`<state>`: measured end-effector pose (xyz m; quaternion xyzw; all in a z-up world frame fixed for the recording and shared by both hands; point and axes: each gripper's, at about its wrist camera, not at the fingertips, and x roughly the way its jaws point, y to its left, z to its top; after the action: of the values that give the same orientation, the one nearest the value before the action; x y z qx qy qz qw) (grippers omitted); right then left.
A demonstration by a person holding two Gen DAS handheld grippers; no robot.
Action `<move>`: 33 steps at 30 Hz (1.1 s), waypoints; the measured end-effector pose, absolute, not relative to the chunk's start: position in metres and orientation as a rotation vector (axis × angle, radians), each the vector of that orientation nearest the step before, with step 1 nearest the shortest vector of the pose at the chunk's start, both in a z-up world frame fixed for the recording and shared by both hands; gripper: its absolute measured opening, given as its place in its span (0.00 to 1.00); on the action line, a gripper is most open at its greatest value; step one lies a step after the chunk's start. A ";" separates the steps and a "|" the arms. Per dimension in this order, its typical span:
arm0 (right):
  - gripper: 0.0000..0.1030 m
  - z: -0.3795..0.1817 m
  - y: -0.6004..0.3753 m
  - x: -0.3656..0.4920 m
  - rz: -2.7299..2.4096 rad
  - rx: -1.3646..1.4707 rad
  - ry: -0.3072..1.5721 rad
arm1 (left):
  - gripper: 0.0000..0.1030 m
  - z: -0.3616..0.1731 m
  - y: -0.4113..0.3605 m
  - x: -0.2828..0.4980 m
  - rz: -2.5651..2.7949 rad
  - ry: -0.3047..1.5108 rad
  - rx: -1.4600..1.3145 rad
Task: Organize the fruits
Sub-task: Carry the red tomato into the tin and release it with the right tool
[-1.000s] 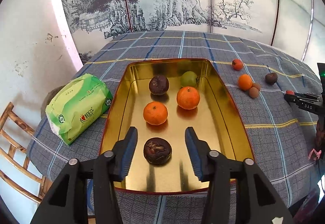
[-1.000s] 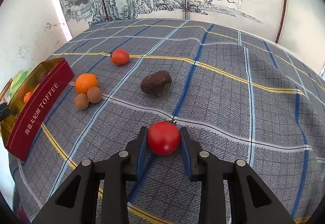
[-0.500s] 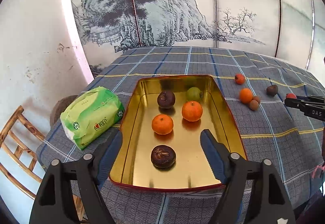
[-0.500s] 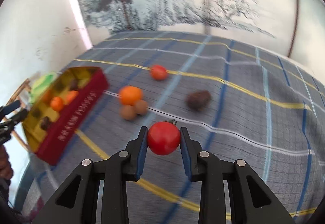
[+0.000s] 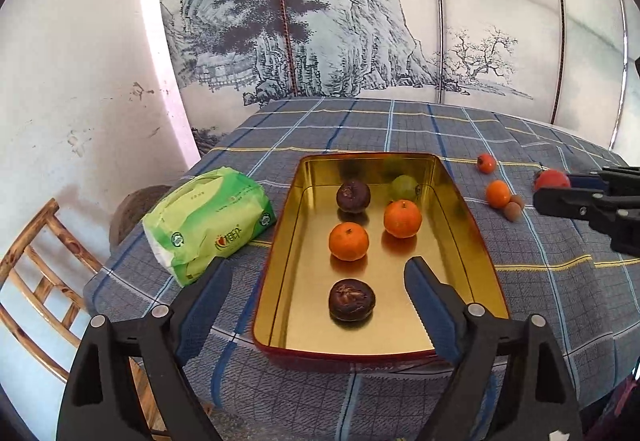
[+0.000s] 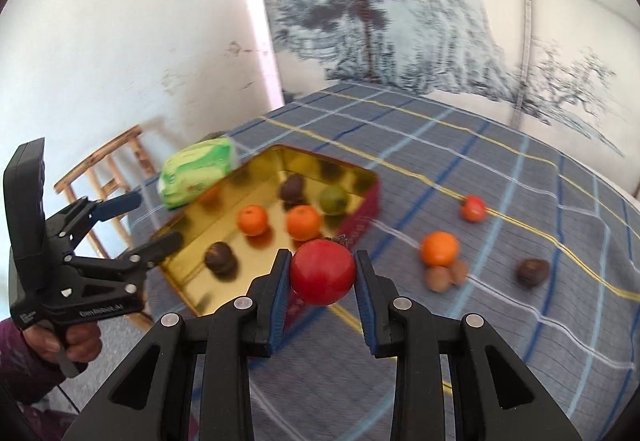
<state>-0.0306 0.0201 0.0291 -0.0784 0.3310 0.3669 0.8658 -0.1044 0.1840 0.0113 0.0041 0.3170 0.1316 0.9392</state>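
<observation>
- Progress looks about half done: 5 fruits lie in the shallow gold-lined rectangular tin with red outer walls [image 5: 476, 237], namely 2 orange mandarins [image 5: 348, 241], 2 dark wrinkled brown fruits [image 5: 351, 299] and 1 green round fruit [image 5: 404, 187].
- Right gripper [image 6: 322, 273] is clenched on a glossy red round tomato [image 6: 323, 271], held off the desk with the tin ahead and to its left.
- Left gripper [image 5: 316, 295] holds nothing; its jaws are opening, with the nearest dark fruit lying in the tin ahead, between their lines.
- Left to do, judging by the blue checked cloth on the desk [image 6: 520, 201]: 5 loose fruits to the right gripper's right, a small red one [image 6: 473, 208], an orange one [image 6: 439, 249], 2 small tan ones [image 6: 438, 278], and a dark one [image 6: 532, 272].
- Only the right view shows the person's hand [image 6: 76, 341] on the left gripper; only the left view shows the green tissue pack [image 5: 208, 225] sharply.
</observation>
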 end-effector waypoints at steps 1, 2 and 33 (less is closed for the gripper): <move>0.31 0.028 0.028 -0.032 0.781 -0.172 0.700 | 0.84 0.011 0.186 -0.106 0.274 0.643 0.005; 0.31 0.026 0.032 -0.033 0.789 -0.176 0.706 | 0.85 0.011 0.188 -0.107 0.280 0.641 0.002; 0.31 -0.034 0.147 0.001 0.848 -0.335 0.892 | 0.92 0.010 0.205 -0.124 0.333 0.631 -0.012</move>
<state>0.0006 0.1473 -0.0335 -0.1563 0.4165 0.3956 0.8035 -0.1235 0.2045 0.0102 -0.0059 0.3089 0.1628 0.9370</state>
